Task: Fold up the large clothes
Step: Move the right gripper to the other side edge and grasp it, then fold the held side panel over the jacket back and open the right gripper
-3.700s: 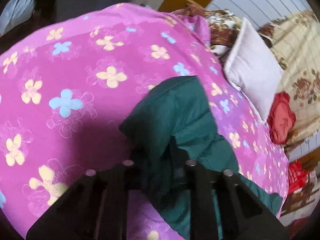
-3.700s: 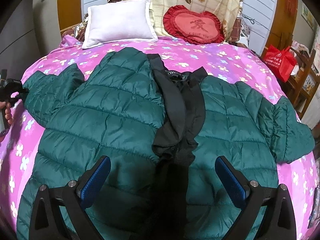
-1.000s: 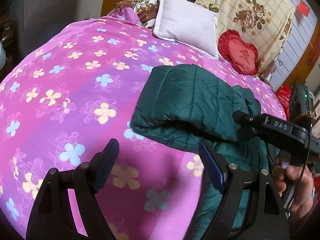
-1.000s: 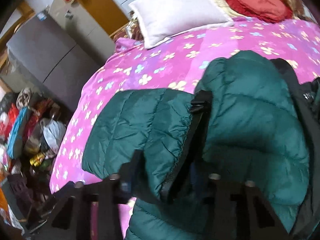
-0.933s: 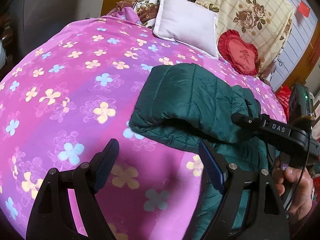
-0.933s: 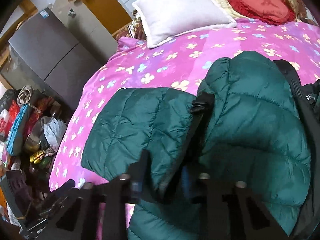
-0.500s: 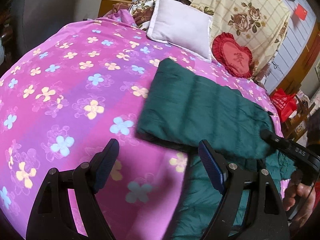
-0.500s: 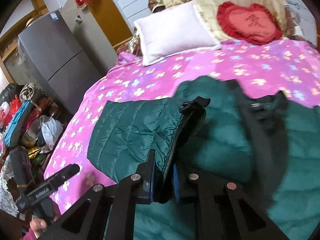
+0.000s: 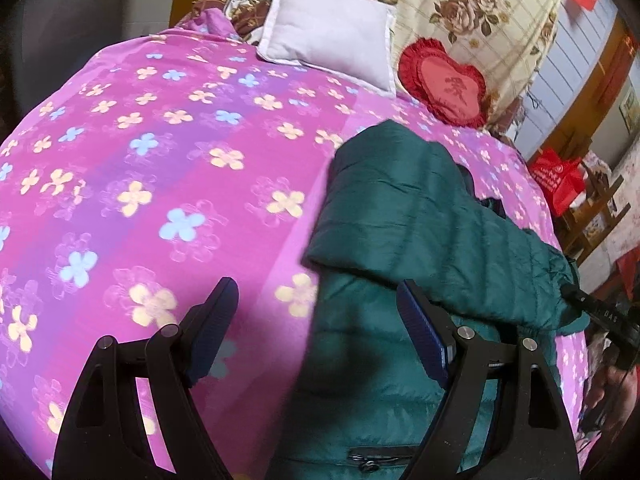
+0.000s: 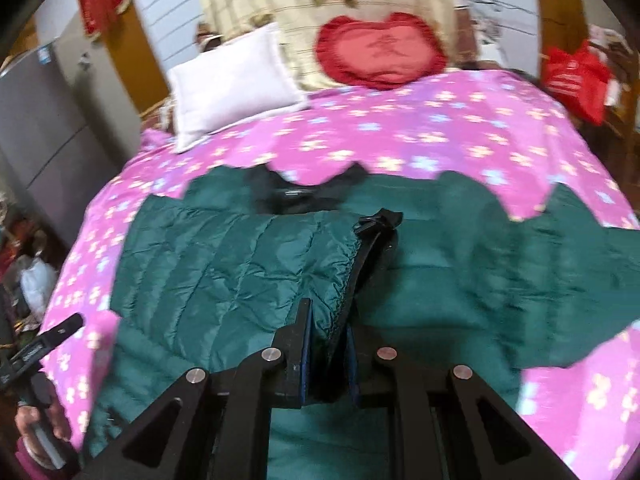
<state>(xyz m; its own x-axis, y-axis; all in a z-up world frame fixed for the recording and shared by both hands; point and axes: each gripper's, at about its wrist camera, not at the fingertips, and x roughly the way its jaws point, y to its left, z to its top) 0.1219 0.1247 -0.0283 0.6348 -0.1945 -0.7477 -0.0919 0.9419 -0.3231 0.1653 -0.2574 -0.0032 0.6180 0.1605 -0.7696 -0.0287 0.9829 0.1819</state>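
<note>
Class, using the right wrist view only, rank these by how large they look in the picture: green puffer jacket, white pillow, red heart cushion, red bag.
1. green puffer jacket, though it lies nearest the camera
2. white pillow and red heart cushion: too alike to rank
3. red bag, smallest, near the distorted edge

We saw a quilted jacket [image 10: 240, 264] of dark green cloth with a slight sheen, its stitched panels puffy and creased, edged by a black matt trim [image 10: 376, 224]. It lay on a bedspread [image 9: 160, 160] of smooth pink cloth printed with flowers. The right gripper [image 10: 326, 360] was matt black plastic with silver metal bolts and blue ribbed pads [image 10: 306, 356] pinching the jacket's edge; the left gripper [image 9: 320, 332] looked the same, its pads apart. A white pillow [image 9: 332, 32] looked soft and matt, a red heart cushion [image 9: 444, 84] satiny with a ruffled rim. A red bag [image 9: 556, 180] looked glossy.
</note>
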